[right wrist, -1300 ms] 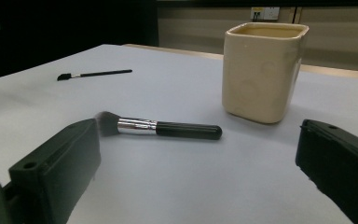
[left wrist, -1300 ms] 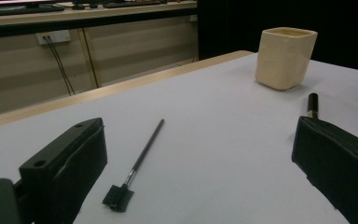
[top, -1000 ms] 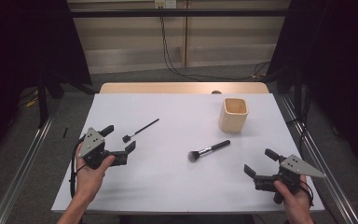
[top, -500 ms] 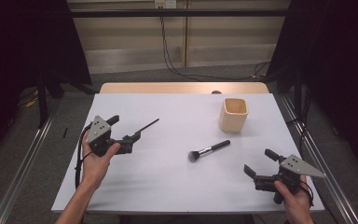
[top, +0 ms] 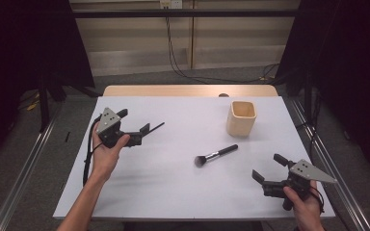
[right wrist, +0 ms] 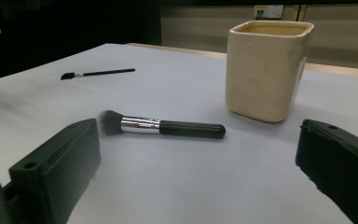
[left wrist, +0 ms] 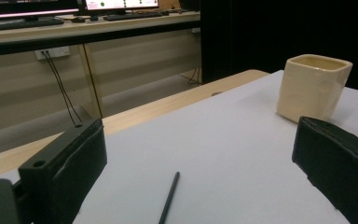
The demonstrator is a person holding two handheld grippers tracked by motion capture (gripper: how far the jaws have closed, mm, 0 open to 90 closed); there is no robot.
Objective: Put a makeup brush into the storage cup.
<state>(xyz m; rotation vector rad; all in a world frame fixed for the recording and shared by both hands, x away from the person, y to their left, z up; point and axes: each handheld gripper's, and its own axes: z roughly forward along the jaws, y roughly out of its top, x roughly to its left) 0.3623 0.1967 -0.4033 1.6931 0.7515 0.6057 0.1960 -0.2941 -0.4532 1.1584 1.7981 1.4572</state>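
A thin black brush lies on the white table at the left, its handle running between my left gripper's jaws. My left gripper is open and hovers just over the brush's near end without holding it. A powder brush with a black handle and silver ferrule lies mid-table. Behind it stands a cream square cup, upright. My right gripper is open near the front right edge and points at the powder brush and the cup, well short of both.
A wooden strip runs along the table's far edge. Metal rails flank both sides on the floor, and cables hang down the back wall. Bare table surface lies between the two brushes and along the front.
My left gripper has moved forward and to the right, from the table's left edge to over the thin brush. The right gripper, powder brush and cup have stayed put.
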